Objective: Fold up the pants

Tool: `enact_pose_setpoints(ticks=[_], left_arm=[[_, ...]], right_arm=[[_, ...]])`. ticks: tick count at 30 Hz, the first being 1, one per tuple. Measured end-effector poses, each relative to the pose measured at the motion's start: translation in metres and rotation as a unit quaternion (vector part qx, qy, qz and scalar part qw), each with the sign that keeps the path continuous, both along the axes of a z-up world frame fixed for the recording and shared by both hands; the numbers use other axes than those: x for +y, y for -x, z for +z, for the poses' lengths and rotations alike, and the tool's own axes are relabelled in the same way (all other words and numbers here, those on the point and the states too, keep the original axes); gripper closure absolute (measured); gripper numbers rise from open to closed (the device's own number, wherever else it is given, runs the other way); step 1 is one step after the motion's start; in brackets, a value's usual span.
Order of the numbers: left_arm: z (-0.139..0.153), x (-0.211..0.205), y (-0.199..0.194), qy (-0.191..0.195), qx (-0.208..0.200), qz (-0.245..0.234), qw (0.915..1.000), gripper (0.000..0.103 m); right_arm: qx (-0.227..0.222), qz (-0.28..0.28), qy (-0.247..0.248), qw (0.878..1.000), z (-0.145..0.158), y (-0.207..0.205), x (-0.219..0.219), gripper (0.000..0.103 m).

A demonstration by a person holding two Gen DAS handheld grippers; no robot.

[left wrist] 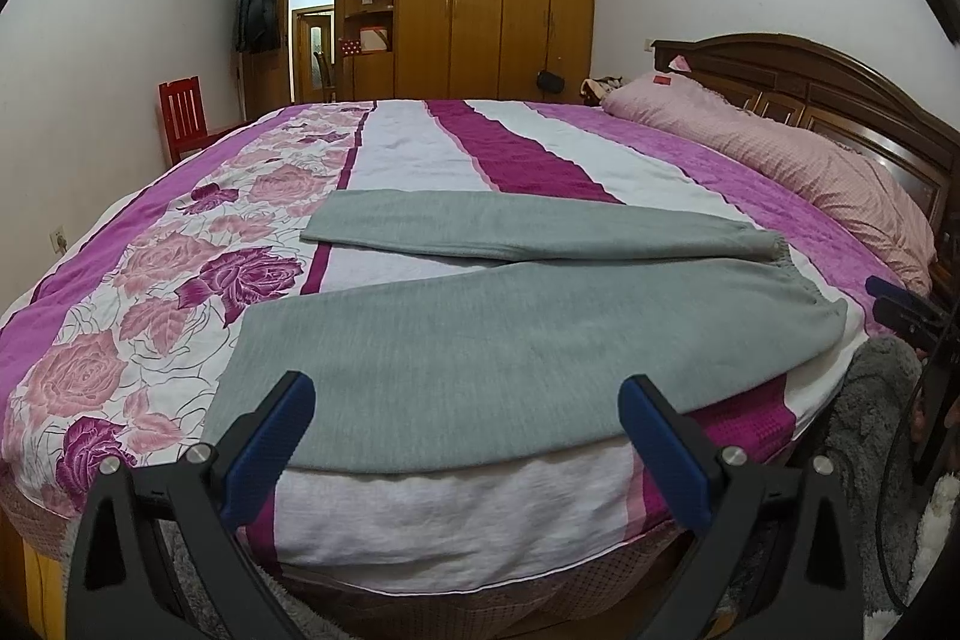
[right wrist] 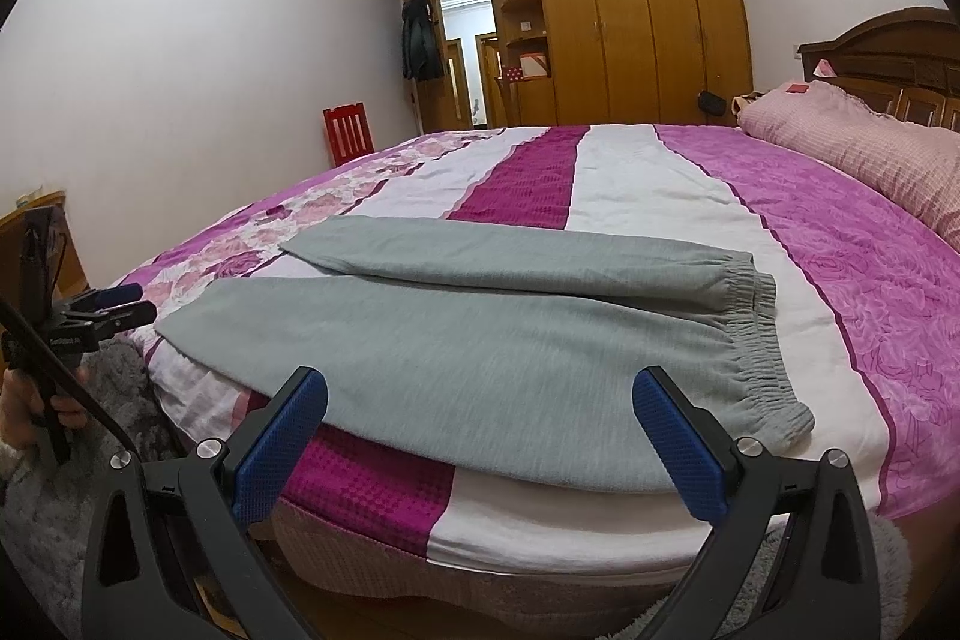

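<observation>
Grey pants (left wrist: 480,340) lie flat on the bed, legs spread in a V, cuffs to the left, elastic waistband (right wrist: 750,334) to the right. The near leg reaches the bed's front edge. My left gripper (left wrist: 468,436) is open and empty, hovering just before the near leg's lower part. My right gripper (right wrist: 480,430) is open and empty, just before the near side of the pants close to the waistband. The right gripper also shows in the left wrist view (left wrist: 900,310), and the left one in the right wrist view (right wrist: 114,310).
The bed (left wrist: 450,520) has a purple, white and floral cover. A pink pillow (left wrist: 810,172) and a wooden headboard (left wrist: 840,88) are at the right. A wardrobe (left wrist: 480,10) and a red chair (left wrist: 183,112) stand behind. A grey fluffy rug (right wrist: 72,550) lies below.
</observation>
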State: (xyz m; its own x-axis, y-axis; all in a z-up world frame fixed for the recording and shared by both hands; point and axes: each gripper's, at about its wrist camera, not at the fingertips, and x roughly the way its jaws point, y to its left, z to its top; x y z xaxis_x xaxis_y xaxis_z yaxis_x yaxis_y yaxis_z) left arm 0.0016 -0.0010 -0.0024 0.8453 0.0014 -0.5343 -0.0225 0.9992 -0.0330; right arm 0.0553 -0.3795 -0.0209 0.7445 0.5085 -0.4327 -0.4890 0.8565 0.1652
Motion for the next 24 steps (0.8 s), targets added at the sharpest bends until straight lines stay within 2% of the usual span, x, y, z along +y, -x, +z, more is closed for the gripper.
enact_pose_setpoints(ticks=[24], left_arm=[[0.0023, 0.0005, 0.0016, 0.000, -0.003, 0.002, 1.0000, 0.000]], right_arm=[[0.012, 0.005, -0.005, 1.000, -0.0017, -0.0044, -0.0015, 0.000]])
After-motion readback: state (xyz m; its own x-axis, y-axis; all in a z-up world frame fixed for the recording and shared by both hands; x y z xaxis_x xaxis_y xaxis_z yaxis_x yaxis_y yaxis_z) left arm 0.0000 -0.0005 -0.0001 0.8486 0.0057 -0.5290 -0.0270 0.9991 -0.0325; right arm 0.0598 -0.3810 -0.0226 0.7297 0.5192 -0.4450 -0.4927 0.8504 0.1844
